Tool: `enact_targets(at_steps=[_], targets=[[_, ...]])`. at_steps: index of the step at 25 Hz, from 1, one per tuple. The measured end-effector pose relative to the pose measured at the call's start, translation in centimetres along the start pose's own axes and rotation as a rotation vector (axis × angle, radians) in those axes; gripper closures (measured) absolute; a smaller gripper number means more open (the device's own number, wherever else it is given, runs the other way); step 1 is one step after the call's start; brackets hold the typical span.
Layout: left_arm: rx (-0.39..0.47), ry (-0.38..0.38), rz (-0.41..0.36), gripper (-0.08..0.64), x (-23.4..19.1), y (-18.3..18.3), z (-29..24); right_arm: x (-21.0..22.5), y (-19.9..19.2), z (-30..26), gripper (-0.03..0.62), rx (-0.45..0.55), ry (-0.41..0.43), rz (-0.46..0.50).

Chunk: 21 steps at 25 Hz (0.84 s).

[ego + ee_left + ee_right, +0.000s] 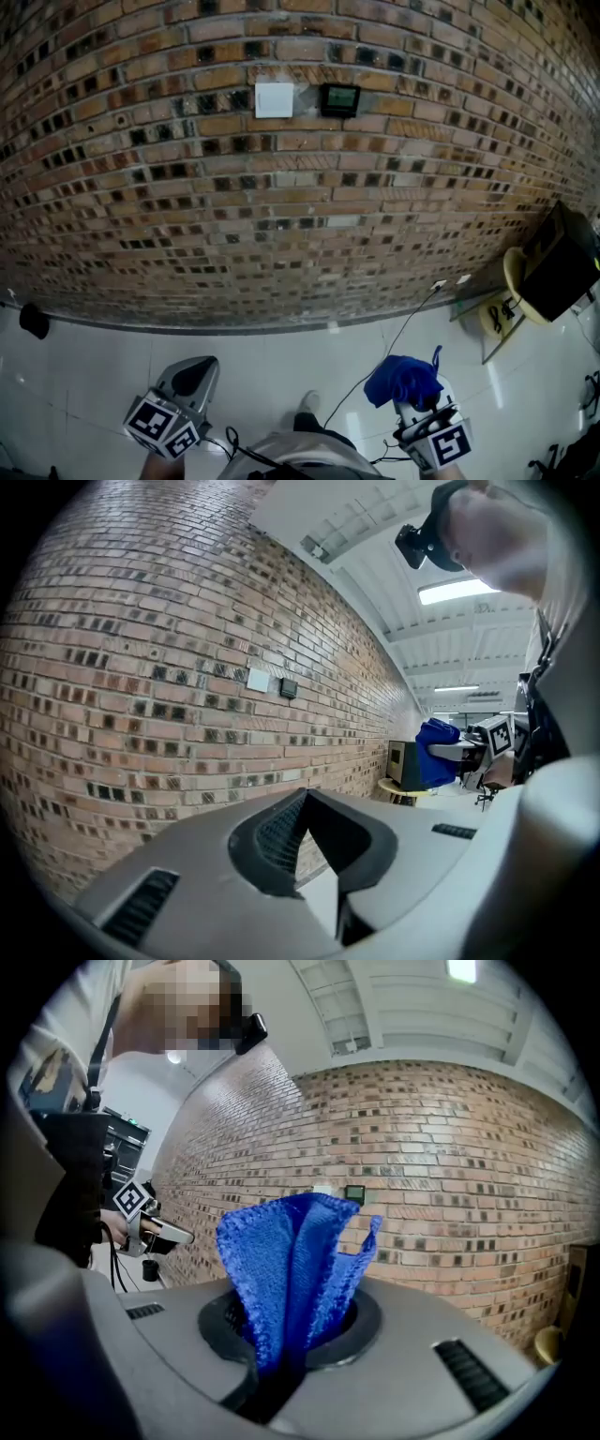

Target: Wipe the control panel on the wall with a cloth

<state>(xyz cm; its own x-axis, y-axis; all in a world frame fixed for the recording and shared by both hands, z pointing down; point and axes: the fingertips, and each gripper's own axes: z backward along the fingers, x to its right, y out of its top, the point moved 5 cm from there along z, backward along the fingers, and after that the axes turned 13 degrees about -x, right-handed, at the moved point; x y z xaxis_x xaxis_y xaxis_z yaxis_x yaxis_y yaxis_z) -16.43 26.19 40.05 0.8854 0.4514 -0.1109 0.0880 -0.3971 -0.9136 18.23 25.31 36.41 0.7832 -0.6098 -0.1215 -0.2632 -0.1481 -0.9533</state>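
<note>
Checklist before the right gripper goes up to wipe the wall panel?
1. Cloth clamped in right gripper: ok.
2. Cloth sticks out past the jaws for contact: ok.
3. Control panel in view, nothing in front of it: ok.
4. Right gripper up at the panel: not ok, it is low and well short of the wall.
5. Left gripper empty, off to the side: ok.
6. Dirt on the panel: cannot tell.

Unobstructed air before control panel (339, 99)
</note>
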Motion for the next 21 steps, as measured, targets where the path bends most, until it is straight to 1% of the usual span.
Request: enact_targets(at_steps=[4,7,12,16,21], targets=[[0.004,-0.025,-0.032,0.557,0.8,0.5,-0.2,-0.2,0.4,0.6,0.507,0.015,-0.011,0.023],[0.004,-0.041,-0.043,0.557,1.2,0.6,-0.3,-0.5,0.4,0.7,0.508,0.016,-0.004,0.028],[-0.006,-0.047,-0.038,0.557,1.2,0.0,0.1,-1.4,0.4,0.4,0.508,0.003,0.013,0.041],[-0.001,-0.034,-0.027,0.557,1.0,-0.4,0.9,-1.8,0.5,-0.1,0.507,-0.006,0.029,0.054],[-0.007,-0.024,-0.014,0.557,0.6,-1.2,1.5,-2.3,0.5,-0.3,0.508,0.005,0.03,0.054]])
